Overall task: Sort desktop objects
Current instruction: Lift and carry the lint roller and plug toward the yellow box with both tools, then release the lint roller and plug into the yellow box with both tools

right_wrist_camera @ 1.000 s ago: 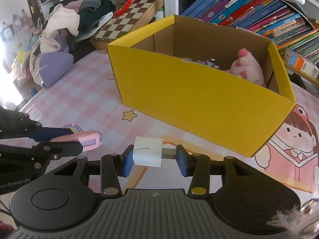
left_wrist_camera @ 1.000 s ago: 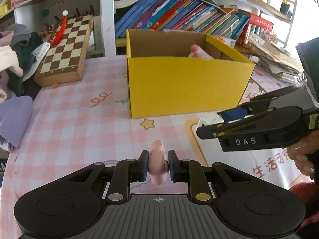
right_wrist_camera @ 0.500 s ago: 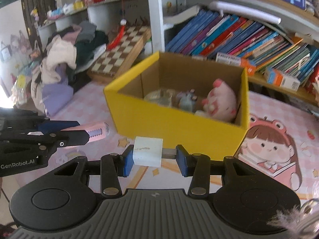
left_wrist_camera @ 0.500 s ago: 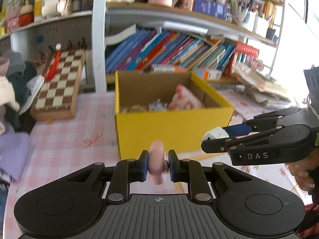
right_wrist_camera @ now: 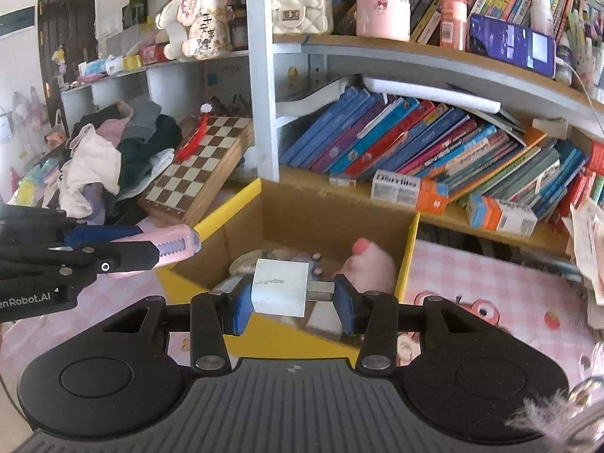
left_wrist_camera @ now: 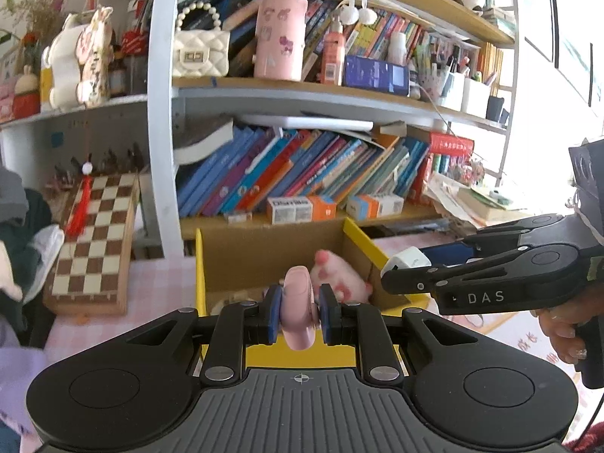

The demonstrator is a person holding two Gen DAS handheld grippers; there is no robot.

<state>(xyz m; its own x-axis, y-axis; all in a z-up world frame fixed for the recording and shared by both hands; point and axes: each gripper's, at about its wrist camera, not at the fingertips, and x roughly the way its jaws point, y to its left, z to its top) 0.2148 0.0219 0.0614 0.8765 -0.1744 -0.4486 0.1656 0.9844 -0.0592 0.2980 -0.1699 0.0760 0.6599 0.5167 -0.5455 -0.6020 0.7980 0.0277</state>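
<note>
Both grippers have risen and come closer to the yellow box [left_wrist_camera: 362,249], whose open top now sits just ahead of and below the jaws. The left gripper [left_wrist_camera: 300,315] has its jaws clamped on a pink utility knife [left_wrist_camera: 298,313]; the right gripper [right_wrist_camera: 288,294] has its jaws clamped on a white charger [right_wrist_camera: 281,290]. A pink plush toy [right_wrist_camera: 368,264] and small items already lie inside. Judging by this, 2 objects are left to drop in.

Chessboard [left_wrist_camera: 92,234] leans beside leaning books [left_wrist_camera: 302,173] — cream handbag [left_wrist_camera: 200,51] shelved above.
</note>
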